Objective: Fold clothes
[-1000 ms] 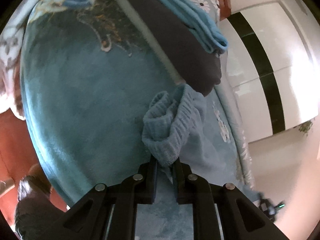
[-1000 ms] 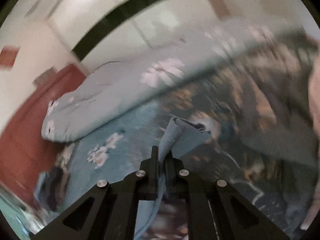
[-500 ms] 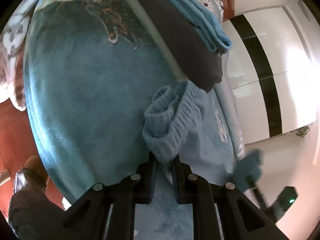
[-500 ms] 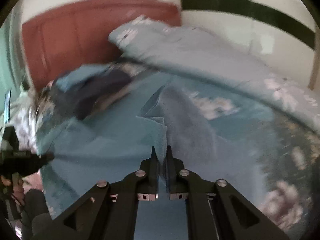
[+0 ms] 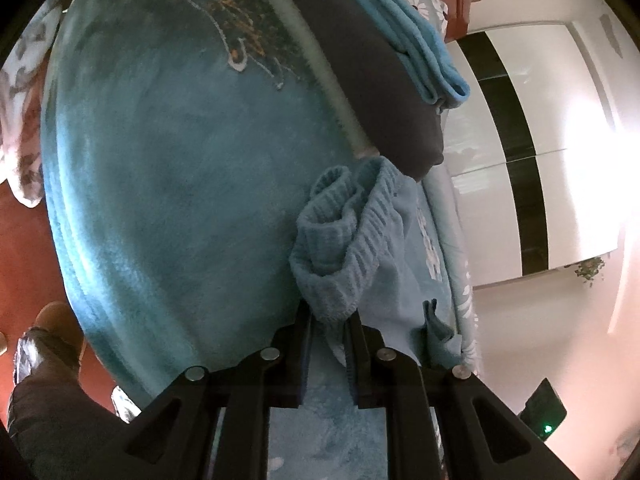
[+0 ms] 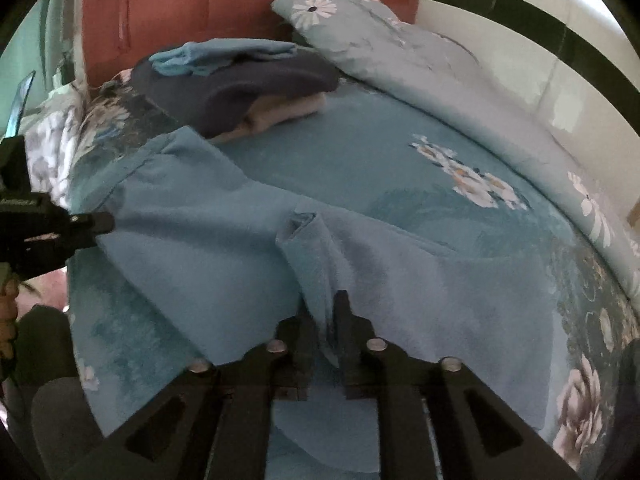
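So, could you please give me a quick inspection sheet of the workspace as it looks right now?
Surface: bed with teal floral blanket.
Job's things: light blue knit garment, partly spread on the blanket.
Clutter: folded stack near the red headboard; floral duvet beside it.
Grippers: left hand-held gripper shut on the garment's ribbed cuff; right hand-held gripper jaws have just been opening, a fold of fabric between them.
Cables: nothing seen.
Surroundings: white wardrobe with black stripe.
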{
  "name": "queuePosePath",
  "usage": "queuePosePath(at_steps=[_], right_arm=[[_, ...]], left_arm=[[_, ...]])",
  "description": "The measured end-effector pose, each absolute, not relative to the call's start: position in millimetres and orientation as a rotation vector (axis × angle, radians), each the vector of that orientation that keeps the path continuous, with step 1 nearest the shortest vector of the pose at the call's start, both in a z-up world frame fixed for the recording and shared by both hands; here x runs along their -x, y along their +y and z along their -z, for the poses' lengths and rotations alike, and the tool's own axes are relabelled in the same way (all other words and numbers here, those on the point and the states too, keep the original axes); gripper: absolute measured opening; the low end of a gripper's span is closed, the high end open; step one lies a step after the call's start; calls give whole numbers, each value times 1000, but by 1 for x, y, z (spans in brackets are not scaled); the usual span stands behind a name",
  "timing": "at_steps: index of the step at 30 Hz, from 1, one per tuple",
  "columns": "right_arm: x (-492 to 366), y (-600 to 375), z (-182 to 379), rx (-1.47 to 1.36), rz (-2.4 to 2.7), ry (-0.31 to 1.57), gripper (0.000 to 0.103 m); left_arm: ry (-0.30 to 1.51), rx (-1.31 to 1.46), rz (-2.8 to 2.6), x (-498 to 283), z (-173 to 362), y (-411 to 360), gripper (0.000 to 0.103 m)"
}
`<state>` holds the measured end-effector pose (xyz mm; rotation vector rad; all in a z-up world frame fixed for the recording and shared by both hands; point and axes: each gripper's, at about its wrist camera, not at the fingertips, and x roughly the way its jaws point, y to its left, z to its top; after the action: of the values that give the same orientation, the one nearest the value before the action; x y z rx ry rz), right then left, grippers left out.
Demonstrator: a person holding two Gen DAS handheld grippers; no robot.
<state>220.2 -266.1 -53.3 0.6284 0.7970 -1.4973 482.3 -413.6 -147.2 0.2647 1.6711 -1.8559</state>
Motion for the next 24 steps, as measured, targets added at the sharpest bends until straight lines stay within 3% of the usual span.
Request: queuePosePath(at_steps=[3, 12, 24], right_arm=[[-226, -258, 46, -654, 1392, 746, 34], [-170, -262, 23, -767, 1494, 487, 35], [-162, -275, 64, -887, 1462, 532, 35]], left_arm=[[1677, -263, 1857, -483, 150, -416, 18], [1679, -270, 1860, -487, 148, -417, 19], [1644, -300, 1857, -488, 144, -416, 19]])
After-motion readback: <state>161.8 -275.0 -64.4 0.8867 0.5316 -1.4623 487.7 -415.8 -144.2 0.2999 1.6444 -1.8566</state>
